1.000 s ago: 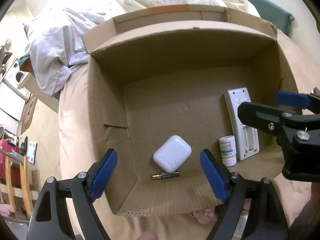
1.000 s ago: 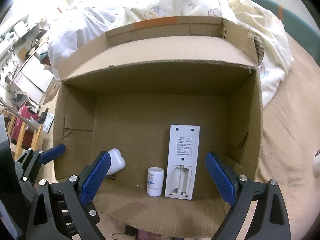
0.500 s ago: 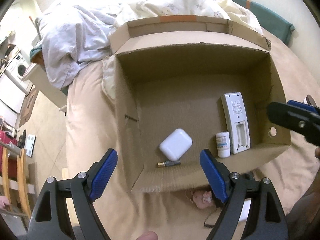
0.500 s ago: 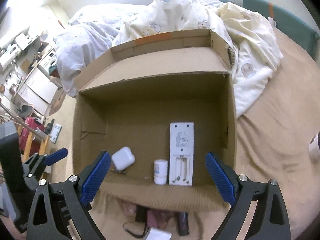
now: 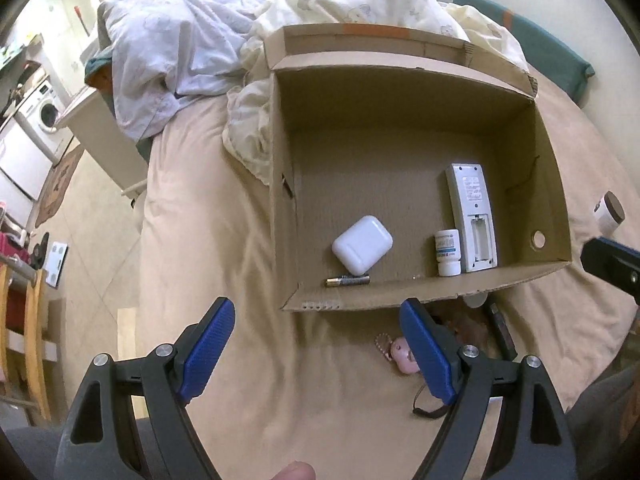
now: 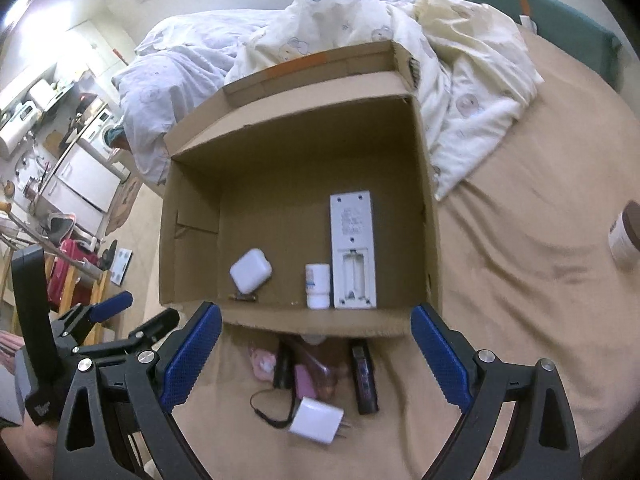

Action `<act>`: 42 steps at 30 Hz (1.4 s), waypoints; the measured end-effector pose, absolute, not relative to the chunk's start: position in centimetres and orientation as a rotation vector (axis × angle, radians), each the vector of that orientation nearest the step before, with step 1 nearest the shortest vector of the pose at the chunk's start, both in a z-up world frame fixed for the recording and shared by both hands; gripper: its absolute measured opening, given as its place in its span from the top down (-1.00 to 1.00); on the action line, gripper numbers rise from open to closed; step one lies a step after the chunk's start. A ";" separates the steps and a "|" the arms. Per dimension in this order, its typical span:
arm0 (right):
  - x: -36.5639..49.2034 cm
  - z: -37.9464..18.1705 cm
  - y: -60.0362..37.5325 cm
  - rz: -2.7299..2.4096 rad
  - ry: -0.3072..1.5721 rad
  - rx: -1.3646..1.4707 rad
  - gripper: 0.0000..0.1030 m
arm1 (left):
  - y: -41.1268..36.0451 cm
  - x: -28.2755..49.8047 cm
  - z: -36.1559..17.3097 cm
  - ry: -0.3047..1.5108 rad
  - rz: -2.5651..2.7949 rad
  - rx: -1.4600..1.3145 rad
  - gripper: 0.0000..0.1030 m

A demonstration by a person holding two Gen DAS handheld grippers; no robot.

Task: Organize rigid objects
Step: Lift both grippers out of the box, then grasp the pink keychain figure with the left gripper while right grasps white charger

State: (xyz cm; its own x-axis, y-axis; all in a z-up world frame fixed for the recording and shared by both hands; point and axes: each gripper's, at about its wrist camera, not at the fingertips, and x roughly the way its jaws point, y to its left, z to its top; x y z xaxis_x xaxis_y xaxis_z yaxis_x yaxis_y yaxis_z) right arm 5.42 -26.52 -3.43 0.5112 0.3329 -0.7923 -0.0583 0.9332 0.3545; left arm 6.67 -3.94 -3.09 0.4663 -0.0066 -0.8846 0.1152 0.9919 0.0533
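**Open box on bed, four rigid items inside; both claws released**

Left wrist view. Your left gripper (image 5: 316, 344) hangs over the beige sheet just outside the near wall of the cardboard box (image 5: 424, 292); its ribbed blue pads stand wide apart with nothing between them. The box is corrugated, flaps open. Inside, along its near wall: a smooth, rounded white case (image 5: 362, 244), a slim metallic battery (image 5: 347, 280) touching the case's near edge, a small white cylindrical bottle (image 5: 447, 252) lying just beside a long white remote (image 5: 472, 216), face down, battery bay uncovered.

Right wrist view. Your right gripper (image 6: 316, 360) is likewise released, empty, over the sheet just outside the same wall. On the sheet by that wall lie a white plug adapter (image 6: 316, 419), a dark stick-shaped item (image 6: 364, 376) and pink pieces (image 6: 304, 380). A brown-lidded jar (image 6: 624, 236) sits well to the right of the box.
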 end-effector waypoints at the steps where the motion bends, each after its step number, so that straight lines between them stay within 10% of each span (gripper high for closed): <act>1: 5.2 -3.6 -26.7 0.236 1.014 0.305 -0.97 | -3.8 6.6 -3.2 1.086 -0.074 0.101 -0.61; 42: 5.6 -7.6 -27.7 0.222 1.139 0.343 -0.97 | -7.8 8.9 -13.5 1.420 -0.169 0.041 -0.43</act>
